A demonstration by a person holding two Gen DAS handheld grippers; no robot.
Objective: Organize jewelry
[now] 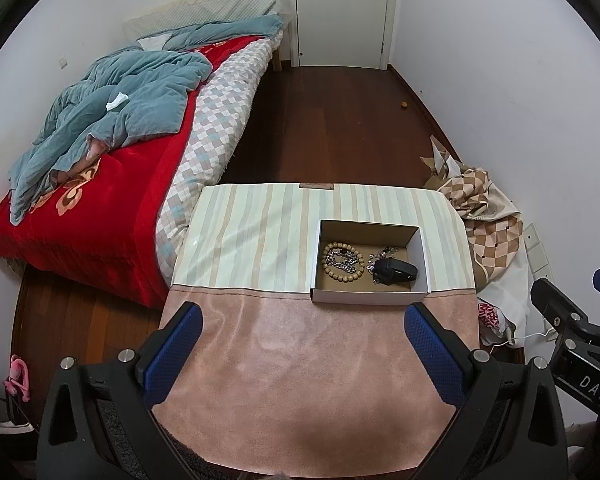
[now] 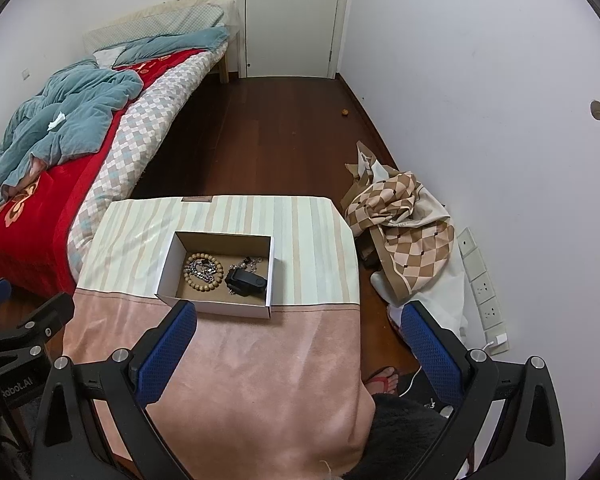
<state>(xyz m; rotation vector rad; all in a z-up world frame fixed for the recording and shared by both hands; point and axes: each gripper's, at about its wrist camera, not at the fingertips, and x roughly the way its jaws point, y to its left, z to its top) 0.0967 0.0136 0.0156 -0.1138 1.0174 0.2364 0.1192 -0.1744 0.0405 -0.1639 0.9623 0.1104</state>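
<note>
Two tools are held above the near, pink part of the worktop, and neither has anything between its fingers. The left tool is spread wide, with only bare cloth seen in the gap. The right tool is likewise spread wide and empty, its left finger lying just before the near wall of the box in the right wrist view.

All jewelry in view is found inside the open cardboard box, which stands on the striped part of the cloth. A bead bracelet lies at the left of the box floor, with a silver chain heaped inside its ring. At the right a second chain is partly covered by a black wristband.

No loose piece is seen on the worktop outside the box. Collection is judged largely done. Whether sorting within the box or closing it is left cannot be told; no lid is seen.
</note>
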